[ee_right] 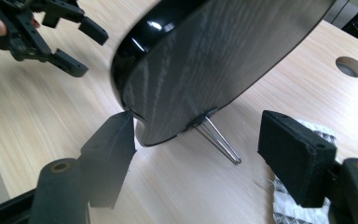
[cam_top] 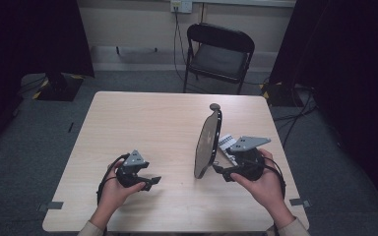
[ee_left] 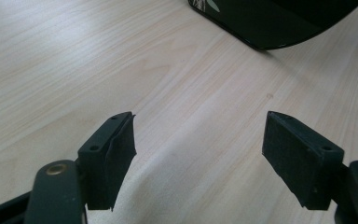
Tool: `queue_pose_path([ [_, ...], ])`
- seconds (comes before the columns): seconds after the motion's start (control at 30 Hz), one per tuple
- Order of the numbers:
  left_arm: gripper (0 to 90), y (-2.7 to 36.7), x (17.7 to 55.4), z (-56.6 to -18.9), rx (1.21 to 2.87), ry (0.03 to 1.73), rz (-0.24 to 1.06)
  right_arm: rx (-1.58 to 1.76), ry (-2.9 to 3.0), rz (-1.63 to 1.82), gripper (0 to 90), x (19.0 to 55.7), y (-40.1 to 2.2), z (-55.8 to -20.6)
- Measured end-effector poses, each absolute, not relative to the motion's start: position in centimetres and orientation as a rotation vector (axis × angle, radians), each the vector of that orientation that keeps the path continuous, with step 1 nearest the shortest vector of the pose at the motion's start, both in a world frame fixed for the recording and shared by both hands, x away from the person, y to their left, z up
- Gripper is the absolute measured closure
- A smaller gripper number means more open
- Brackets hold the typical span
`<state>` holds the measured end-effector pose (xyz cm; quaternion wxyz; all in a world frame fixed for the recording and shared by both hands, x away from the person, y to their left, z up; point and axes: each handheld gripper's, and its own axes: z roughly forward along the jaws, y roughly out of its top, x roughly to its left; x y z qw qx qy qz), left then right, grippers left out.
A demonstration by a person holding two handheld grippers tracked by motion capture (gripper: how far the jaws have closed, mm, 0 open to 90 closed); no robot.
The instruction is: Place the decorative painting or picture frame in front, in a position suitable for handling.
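Note:
An oval mirror with a black rim stands tilted on a thin wire stand right of the table's middle. Its dark back faces my right gripper, which is open just behind its lower edge. In the right gripper view, the right gripper has one fingertip close to the rim, and I cannot tell whether they touch. My left gripper hovers open over bare wood at the front left, left of the mirror. The left gripper holds nothing, and the mirror's rim lies ahead of it.
A patterned white cloth lies on the table behind the mirror, under my right gripper. There is a round hole in the tabletop near the far edge. A black folding chair stands beyond the table.

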<state>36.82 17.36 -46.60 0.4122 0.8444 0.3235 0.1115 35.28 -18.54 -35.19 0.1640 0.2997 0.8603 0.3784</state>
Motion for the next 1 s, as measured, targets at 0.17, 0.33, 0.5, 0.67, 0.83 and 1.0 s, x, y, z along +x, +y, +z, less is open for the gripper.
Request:
queue_pose_path([
  [0.17,25.4,17.3,36.8,-46.5,2.132,0.81,0.291,0.891,2.439,1.089,27.5,35.2,-19.4,-35.3],
  [0.33,25.5,17.3,36.7,-46.1,2.118,0.814,0.292,0.897,2.419,1.067,27.5,35.7,-19.8,-34.0],
  [0.5,25.5,17.3,36.8,-46.0,2.119,0.808,0.302,0.897,2.398,1.062,27.5,36.1,-19.8,-32.3],
  [0.67,25.5,17.3,36.8,-46.1,2.126,0.809,0.3,0.898,2.363,1.07,27.5,36.7,-19.4,-28.9],
  [0.83,25.5,17.2,36.7,-46.1,2.12,0.811,0.294,0.946,2.362,1.12,27.4,37.4,-17.7,-27.8],
  [1.0,25.5,17.2,36.8,-46.1,2.133,0.796,0.305,1.026,2.377,1.097,28.8,38.7,-16.1,-29.2],
])
